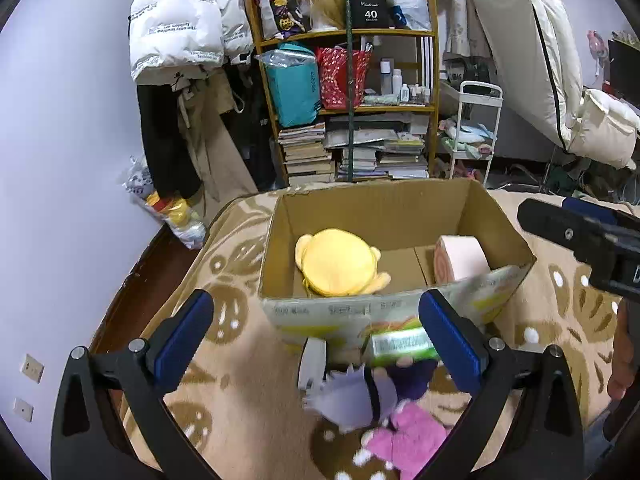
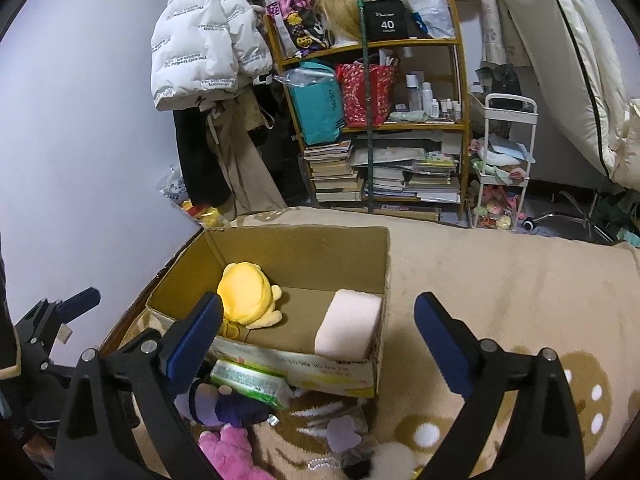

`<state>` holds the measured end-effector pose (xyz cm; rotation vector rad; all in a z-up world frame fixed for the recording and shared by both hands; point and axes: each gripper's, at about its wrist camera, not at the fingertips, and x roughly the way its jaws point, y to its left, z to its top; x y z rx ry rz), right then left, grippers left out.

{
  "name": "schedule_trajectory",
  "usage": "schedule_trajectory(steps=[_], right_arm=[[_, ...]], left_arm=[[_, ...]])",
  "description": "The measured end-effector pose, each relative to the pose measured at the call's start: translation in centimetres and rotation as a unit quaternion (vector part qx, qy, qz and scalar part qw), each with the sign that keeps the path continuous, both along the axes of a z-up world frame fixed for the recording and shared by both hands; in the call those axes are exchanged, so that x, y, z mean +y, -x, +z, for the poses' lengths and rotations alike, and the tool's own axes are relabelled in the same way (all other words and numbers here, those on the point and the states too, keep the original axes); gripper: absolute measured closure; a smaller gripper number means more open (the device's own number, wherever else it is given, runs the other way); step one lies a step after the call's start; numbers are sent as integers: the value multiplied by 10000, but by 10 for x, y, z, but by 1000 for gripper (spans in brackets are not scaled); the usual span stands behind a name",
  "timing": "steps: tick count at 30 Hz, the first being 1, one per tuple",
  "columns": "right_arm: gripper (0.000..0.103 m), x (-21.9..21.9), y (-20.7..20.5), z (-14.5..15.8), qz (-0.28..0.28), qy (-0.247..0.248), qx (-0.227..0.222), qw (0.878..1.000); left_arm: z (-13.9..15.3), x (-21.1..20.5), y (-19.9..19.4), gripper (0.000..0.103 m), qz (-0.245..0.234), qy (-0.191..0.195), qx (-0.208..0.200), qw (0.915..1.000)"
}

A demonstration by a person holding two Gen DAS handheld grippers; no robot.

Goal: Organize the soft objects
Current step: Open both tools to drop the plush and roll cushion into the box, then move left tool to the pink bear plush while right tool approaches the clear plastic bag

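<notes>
Box [image 1: 360, 312]: open cardboard carton on a patterned beige blanket [image 1: 240, 400], printed front wall facing the cameras.

Contents of box: yellow plush [image 1: 340, 264] at the left, lying against the near wall; pink roll [image 1: 460, 264] at the right, in the near right corner. The two lie well apart.

Outside the box, on the blanket just before its front wall:
- green pack [image 1: 400, 346], touching or nearly touching the wall.
- purple doll [image 1: 376, 392], dark-clothed, one hand against the green pack.
- pink plush [image 1: 404, 440], nearest the camera, touching the doll.
- small lilac piece [image 2: 342, 434], apart to the right of the doll.

Left gripper [image 1: 320, 336]: jaws spread wide, holding nothing, poised above the doll and the green pack; its right finger overlaps the box's front wall in the left wrist view.

Right gripper [image 2: 320, 344]: jaws spread wide, empty, hovering before the box's near right corner.

Background: shelf [image 1: 348, 108] with books, bags and bottles; white jacket [image 1: 180, 20] hanging at its left.
</notes>
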<state>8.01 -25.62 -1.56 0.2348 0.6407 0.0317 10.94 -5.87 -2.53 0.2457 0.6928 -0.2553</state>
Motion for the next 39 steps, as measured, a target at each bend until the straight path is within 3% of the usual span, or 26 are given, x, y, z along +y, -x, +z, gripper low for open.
schedule_trajectory(steps=[5, 14, 23, 39], right_arm=[[2, -2, 14, 7, -199, 82, -88, 9997], [2, 0, 39, 5, -130, -2, 139, 9998], [2, 7, 56, 4, -84, 360, 386, 9986], [2, 19, 56, -23, -19, 617, 876, 9942]], left_arm=[[1, 5, 16, 2, -23, -133, 90, 9999], [-2, 10, 43, 2, 51, -176, 317, 9993], [-9, 23, 66, 2, 277, -282, 482, 9981], [-27, 24, 68, 2, 240, -353, 733, 9964]])
